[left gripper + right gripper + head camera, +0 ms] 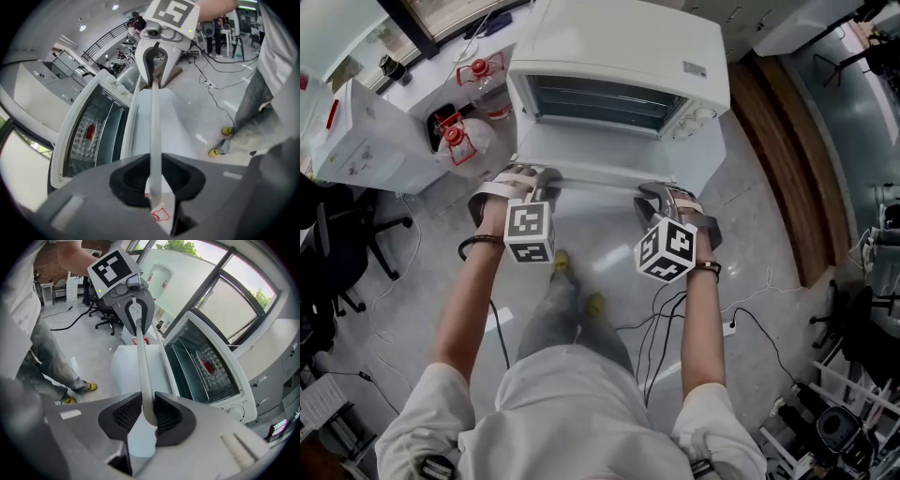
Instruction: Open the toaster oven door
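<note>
Holding: the left tongs (pixel 157 180) are pinching the handle (pixel 154 126) near one end, with a narrow gap, and the pads are pressing on the bar.
Right side: the right tongs (pixel 147 411) are gripping the same handle near its other end. The bar is sitting tightly between the ribbed pads, and the gap is a little wider than on the left.
Door: the door (pixel 619 159) is lying folded down from the oven (pixel 619 47) and is pointing toward the person, close to level as far as I can judge.
Oven: it is standing in front of the person with its mouth showing open. What is carrying it is hidden under it.
Done: the opening itself is looking almost finished, because the inside rack is showing fully in both gripper views.
Left: probably only easing the door to its stop, if it is not there already, and then letting go of the handle with both tongs.
</note>
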`<state>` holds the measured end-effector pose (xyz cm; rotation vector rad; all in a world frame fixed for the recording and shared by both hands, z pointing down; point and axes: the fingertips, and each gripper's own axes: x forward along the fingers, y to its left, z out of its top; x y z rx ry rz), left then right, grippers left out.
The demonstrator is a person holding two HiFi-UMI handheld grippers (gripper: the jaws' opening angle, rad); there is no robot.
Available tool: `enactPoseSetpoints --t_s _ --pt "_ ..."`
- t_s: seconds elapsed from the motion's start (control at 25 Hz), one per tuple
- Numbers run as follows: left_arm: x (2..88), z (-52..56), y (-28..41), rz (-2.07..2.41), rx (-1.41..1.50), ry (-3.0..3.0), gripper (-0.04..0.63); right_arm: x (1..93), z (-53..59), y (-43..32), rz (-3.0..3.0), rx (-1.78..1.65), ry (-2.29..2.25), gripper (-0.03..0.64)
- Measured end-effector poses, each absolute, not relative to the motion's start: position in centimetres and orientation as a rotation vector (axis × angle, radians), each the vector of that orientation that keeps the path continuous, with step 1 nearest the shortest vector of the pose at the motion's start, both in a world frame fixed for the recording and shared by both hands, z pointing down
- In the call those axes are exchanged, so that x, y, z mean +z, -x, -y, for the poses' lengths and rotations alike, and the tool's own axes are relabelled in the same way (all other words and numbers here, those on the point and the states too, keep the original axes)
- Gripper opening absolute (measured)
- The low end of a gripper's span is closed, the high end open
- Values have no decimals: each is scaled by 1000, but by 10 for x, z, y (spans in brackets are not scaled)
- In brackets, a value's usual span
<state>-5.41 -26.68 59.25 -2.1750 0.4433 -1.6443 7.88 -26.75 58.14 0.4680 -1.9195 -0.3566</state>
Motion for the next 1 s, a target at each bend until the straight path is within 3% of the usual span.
enactPoseSetpoints --t_s 0.56,1.0 --pt "635 241 51 -590 -1618 2059 75 624 240 -82 1918 -474 -539 81" --pt "674 229 53 -684 -1557 2015 123 663 228 -79 1898 -560 -617 81"
